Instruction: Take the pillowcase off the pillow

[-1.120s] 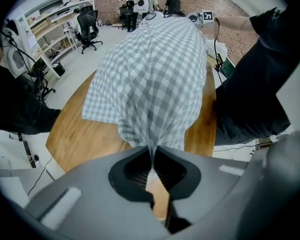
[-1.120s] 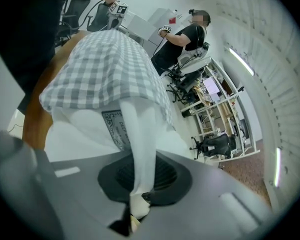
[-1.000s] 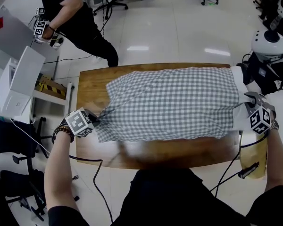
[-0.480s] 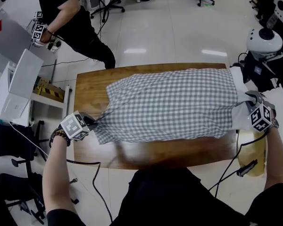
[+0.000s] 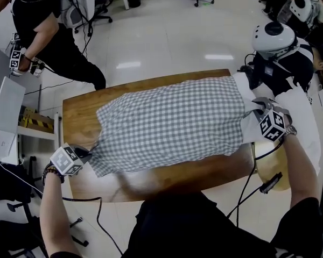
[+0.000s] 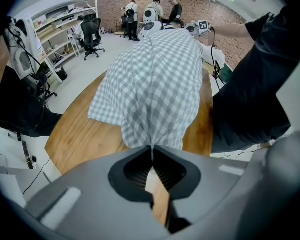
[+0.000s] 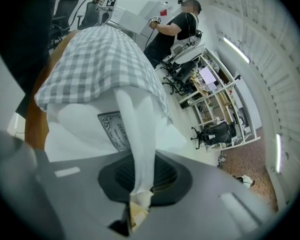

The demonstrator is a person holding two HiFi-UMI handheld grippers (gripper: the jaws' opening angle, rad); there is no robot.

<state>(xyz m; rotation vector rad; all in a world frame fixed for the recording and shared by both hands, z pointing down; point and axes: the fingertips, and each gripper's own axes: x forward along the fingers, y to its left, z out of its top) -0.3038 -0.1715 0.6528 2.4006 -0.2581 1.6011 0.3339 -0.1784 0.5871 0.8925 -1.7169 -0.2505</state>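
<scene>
gingham pillowcase (image 5: pixel 172 122) mostly on pillow (image 5: pixel 249 123); left gripper (image 5: pixel 83 153) clamps its corner, right gripper (image 5: pixel 261 107) clamps bared pillow end, desk's (image 5: pixel 167 173) right edge.

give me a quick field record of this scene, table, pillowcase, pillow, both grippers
table: wooden, the pillow lies along it
pillowcase: grey and white check, covers most of the pillow
pillow: white end sticks out of the case on the right
left gripper: shut on the pillowcase's near left corner
right gripper: shut on a pinch of the pillow's white fabric
</scene>
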